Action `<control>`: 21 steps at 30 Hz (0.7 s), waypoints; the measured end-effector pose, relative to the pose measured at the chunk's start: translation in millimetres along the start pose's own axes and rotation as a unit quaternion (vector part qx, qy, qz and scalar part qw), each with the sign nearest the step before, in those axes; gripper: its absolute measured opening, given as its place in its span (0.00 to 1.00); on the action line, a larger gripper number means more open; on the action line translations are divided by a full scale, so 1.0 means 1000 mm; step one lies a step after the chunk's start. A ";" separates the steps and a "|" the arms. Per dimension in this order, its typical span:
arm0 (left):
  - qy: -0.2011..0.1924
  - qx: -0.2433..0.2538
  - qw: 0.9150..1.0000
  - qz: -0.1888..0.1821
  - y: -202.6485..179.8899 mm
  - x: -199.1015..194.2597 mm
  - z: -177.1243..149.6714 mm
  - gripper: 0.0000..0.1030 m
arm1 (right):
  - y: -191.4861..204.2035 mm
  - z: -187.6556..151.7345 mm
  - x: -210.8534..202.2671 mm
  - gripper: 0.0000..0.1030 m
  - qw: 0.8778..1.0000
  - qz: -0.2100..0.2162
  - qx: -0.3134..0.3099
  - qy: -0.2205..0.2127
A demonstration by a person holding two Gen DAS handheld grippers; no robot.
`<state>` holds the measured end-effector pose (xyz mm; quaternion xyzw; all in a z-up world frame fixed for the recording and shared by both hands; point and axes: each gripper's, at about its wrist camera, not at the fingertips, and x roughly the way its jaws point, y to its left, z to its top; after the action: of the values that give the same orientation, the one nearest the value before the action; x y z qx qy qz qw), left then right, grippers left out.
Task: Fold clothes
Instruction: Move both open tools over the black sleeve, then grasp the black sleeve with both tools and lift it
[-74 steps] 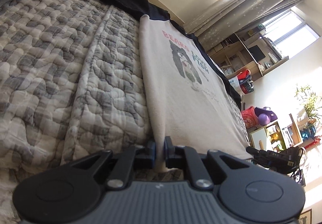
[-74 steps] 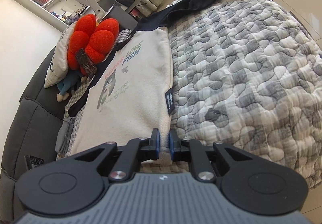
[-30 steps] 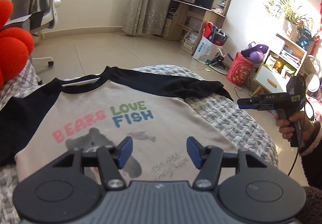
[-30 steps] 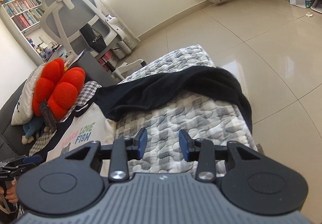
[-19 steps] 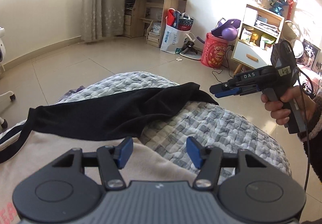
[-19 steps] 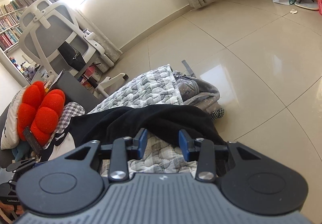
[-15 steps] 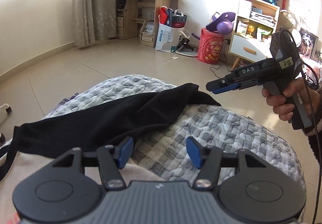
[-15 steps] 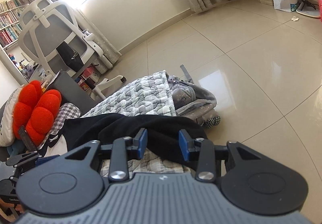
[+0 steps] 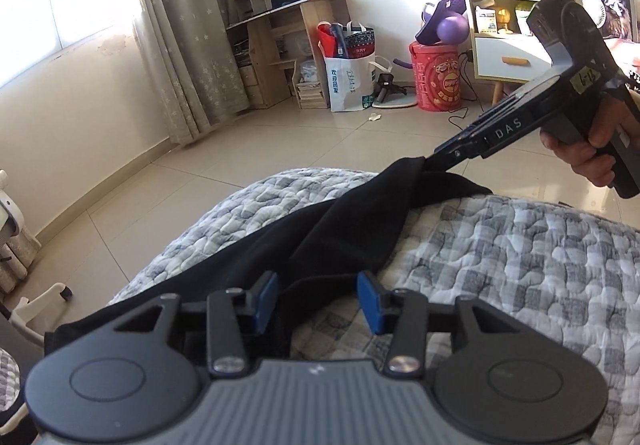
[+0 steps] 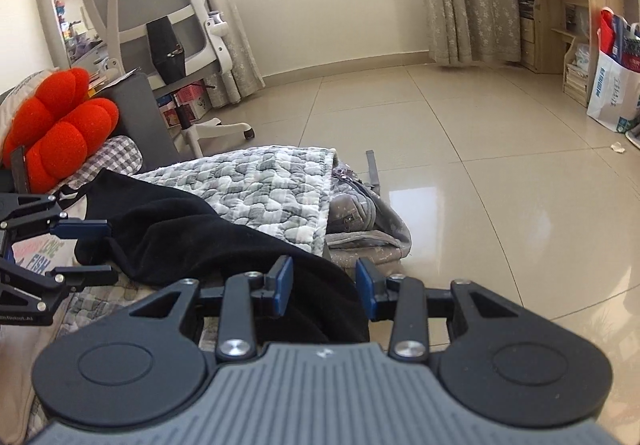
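A cream shirt [image 10: 38, 257] with a "LOVE FISH" print lies on a grey checked quilt [image 9: 500, 265]. Its black sleeve [image 9: 344, 229] stretches across the quilt towards the bed's edge. My left gripper [image 9: 318, 301] straddles the sleeve near the shoulder. Its jaws are closing, with black cloth between the blue pads [image 9: 266, 299], which do not press on it. In the right wrist view the left gripper [image 10: 96, 251] shows at the left edge. My right gripper [image 10: 325, 288] is open over the sleeve [image 10: 200, 237] end. The right gripper [image 9: 438, 158], held by a hand [image 9: 588, 153], meets the cuff.
A red cushion [image 10: 56, 133] and a white office chair [image 10: 160, 17] stand beyond the bed's far left. A grey bag [image 10: 360, 221] lies on the tiled floor below the quilt's edge. A desk, a shopping bag [image 9: 348, 77], a red bin [image 9: 436, 81] and a white cabinet line the far wall.
Both grippers let go of the shirt's hem and swung over to the black sleeve. The left jaws have narrowed. The right gripper has come down to the sleeve's end.
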<state>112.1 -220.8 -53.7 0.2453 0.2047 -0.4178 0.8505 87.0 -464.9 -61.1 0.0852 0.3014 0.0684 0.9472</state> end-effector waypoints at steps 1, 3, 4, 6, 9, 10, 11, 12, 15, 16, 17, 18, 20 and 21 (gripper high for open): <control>0.001 0.005 1.000 -0.003 0.000 -0.001 0.001 0.44 | 0.001 0.001 0.001 0.38 1.000 0.007 -0.015 0.000; 0.006 0.015 1.000 -0.009 0.000 -0.002 0.003 0.44 | 0.004 0.003 0.005 0.38 0.999 0.015 -0.040 0.005; 0.016 0.018 1.000 -0.011 0.001 0.001 0.003 0.45 | 0.005 0.005 0.008 0.38 0.999 0.017 -0.051 0.009; 0.031 0.025 0.999 -0.007 0.001 0.008 0.000 0.45 | 0.006 0.006 0.014 0.38 0.997 0.019 -0.067 0.016; 0.033 0.020 0.999 0.000 0.004 0.013 -0.002 0.42 | 0.002 0.009 0.020 0.27 0.997 0.023 -0.065 0.020; 0.037 0.014 0.999 0.000 0.006 0.014 -0.002 0.31 | 0.002 0.009 0.021 0.19 0.998 0.023 -0.059 0.019; 0.044 0.008 0.999 -0.003 0.007 0.015 -0.001 0.23 | 0.002 0.010 0.021 0.12 0.998 0.017 -0.055 0.017; 0.049 0.002 0.999 -0.004 0.009 0.016 0.001 0.09 | 0.004 0.011 0.021 0.11 0.999 0.005 -0.052 0.013; 0.043 -0.018 0.999 0.001 0.014 0.015 0.005 0.07 | 0.014 0.017 0.023 0.10 0.997 -0.031 -0.066 -0.005; 0.035 -0.027 0.999 0.006 0.016 0.013 0.007 0.06 | 0.018 0.019 0.024 0.10 0.996 -0.045 -0.076 -0.014; 0.025 -0.038 0.999 0.011 0.019 0.011 0.008 0.06 | 0.022 0.022 0.025 0.10 0.994 -0.060 -0.085 -0.023; 0.015 -0.049 0.999 0.015 0.021 0.010 0.009 0.06 | 0.025 0.026 0.026 0.10 0.992 -0.074 -0.095 -0.034; -0.005 -0.074 0.997 0.024 0.027 0.005 0.012 0.06 | 0.031 0.036 0.028 0.10 0.988 -0.099 -0.107 -0.057; -0.016 -0.086 0.996 0.028 0.030 0.003 0.014 0.06 | 0.034 0.040 0.029 0.10 0.985 -0.110 -0.113 -0.070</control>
<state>139.8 -215.0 -37.2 0.1701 0.2194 -0.3786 0.8829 131.5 -430.9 -37.9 -0.0518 0.2325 -0.0082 0.9712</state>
